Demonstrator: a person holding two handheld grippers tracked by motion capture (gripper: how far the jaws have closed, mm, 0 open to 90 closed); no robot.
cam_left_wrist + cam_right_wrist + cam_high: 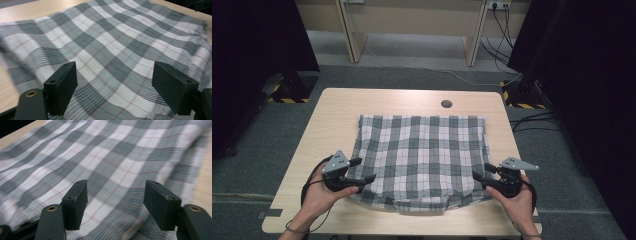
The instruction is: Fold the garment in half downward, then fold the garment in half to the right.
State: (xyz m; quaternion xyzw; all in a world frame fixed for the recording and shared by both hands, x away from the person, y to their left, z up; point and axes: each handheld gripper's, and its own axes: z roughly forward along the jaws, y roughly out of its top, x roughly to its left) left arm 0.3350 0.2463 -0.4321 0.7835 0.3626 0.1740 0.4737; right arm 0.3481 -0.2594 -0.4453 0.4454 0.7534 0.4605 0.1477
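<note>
A grey-and-white plaid cloth [422,155] lies folded flat on the light wooden table [337,115], with its near edge slightly rumpled. My left gripper [367,169] hovers over the cloth's near left corner, its jaws open and nothing between them. My right gripper [480,170] stands at the cloth's near right corner, also open and empty. In the left gripper view the plaid cloth [112,37] spreads out beyond the open left gripper [113,82]. The right gripper view shows the same cloth [100,152] past the parted pads of the right gripper [115,200].
A round cable hole [446,104] sits in the table behind the cloth. Bare tabletop runs along the left, right and far sides. Black stands and loose cables [532,120] are on the floor to the right, and wooden furniture legs [352,35] stand behind the table.
</note>
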